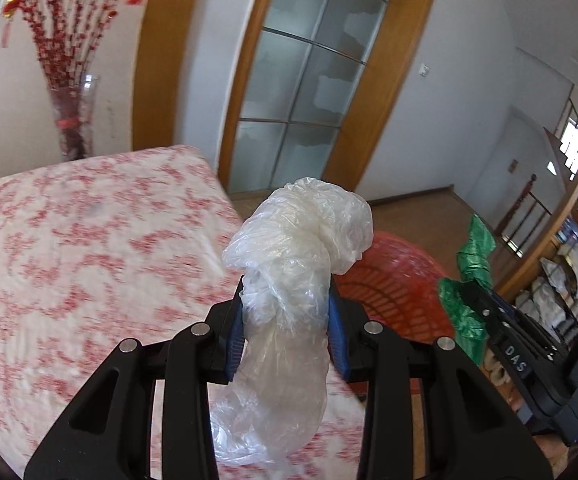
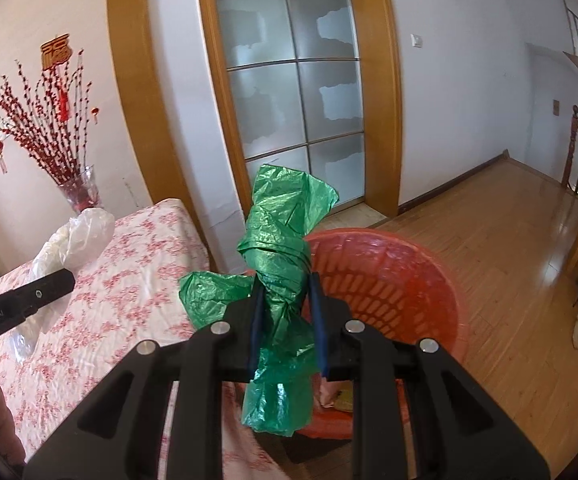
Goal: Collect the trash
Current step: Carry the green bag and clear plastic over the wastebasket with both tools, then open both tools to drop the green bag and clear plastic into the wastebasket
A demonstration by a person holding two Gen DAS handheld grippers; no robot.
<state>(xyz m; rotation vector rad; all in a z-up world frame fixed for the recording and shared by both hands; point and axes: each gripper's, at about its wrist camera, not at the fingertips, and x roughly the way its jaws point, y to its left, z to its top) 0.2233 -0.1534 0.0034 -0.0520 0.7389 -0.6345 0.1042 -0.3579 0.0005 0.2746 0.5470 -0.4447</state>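
Currently both tongs carry trash: the left tongs (image 1: 287,320) clamp a knotted clear plastic bag (image 1: 297,232) over the floral-clothed surface (image 1: 69,240); the right tongs (image 2: 285,308) clamp a green plastic bag (image 2: 281,248). Next: release both over the red basket (image 2: 409,280), at 1 o'clock.

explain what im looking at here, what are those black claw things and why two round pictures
The black claws are handheld two-finger grippers, one in each of a person's hands, each with a fisheye camera looking along its fingers. One picture is from the left gripper, clamped on a crumpled clear plastic bag. The other is from the right gripper, clamped on a twisted green plastic bag. Beside them is a table with a red-flowered cloth. A red plastic basket stands beyond the green bag, probably for the trash.
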